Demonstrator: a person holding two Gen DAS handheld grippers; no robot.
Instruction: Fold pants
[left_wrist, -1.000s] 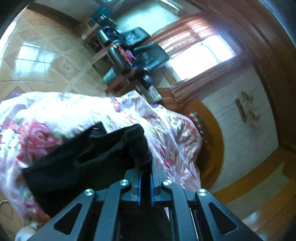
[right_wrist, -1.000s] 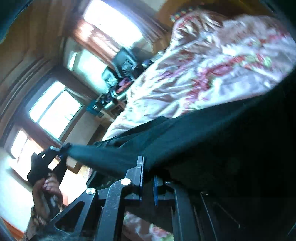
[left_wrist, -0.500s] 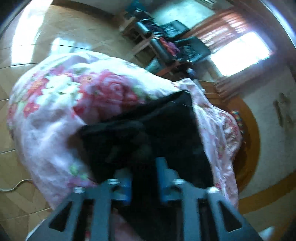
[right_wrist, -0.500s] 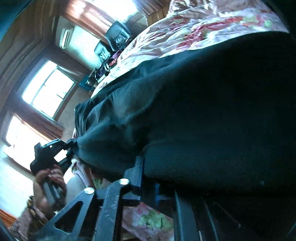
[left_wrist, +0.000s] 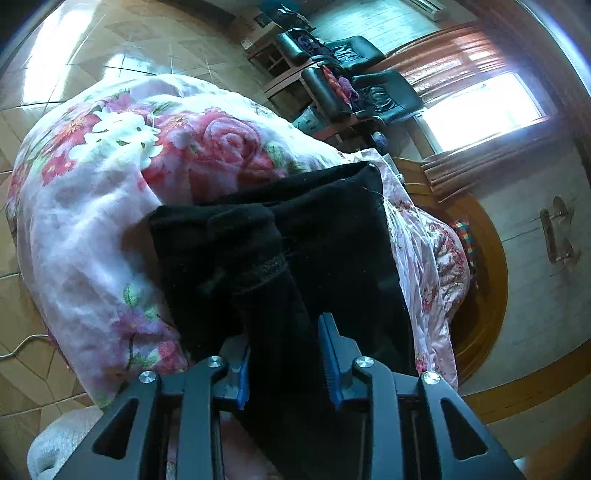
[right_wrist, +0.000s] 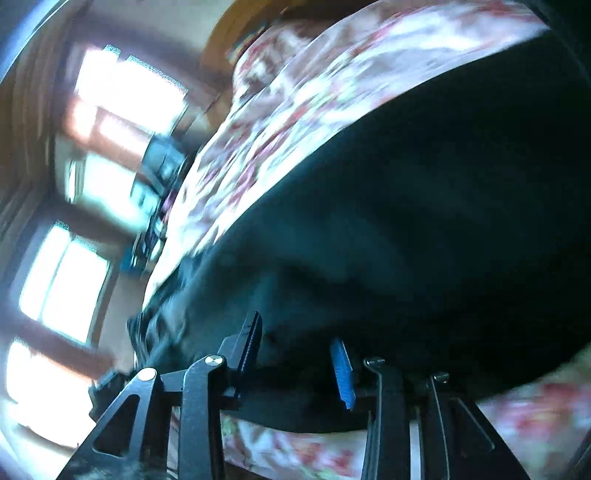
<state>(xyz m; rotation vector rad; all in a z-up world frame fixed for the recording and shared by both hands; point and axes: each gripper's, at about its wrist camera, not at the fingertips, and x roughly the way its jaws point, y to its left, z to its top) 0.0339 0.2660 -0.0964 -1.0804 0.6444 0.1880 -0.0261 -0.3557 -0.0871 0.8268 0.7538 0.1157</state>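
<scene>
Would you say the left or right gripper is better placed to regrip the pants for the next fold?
Probably left. The left gripper sits open astride a bunched ridge of the pants in a sharp view; the right gripper, also open, shows only blur.

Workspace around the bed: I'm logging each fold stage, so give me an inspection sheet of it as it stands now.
Surface: floral quilt spread over a bed, rumpled.
Job's things: black pants lie folded on the quilt, one bunched end on top near the left gripper.
Clutter: nothing seen on the quilt besides the pants.
Grippers: left gripper open, jaws just eased in a little, pants fabric between them but not pinched; right gripper open, jaws just opening, over the pants, view blurred.
Cables: a thin cord on the tiled floor beside the bed.
Surroundings: black chairs and shelving, curtained window, wooden wardrobe door.
</scene>
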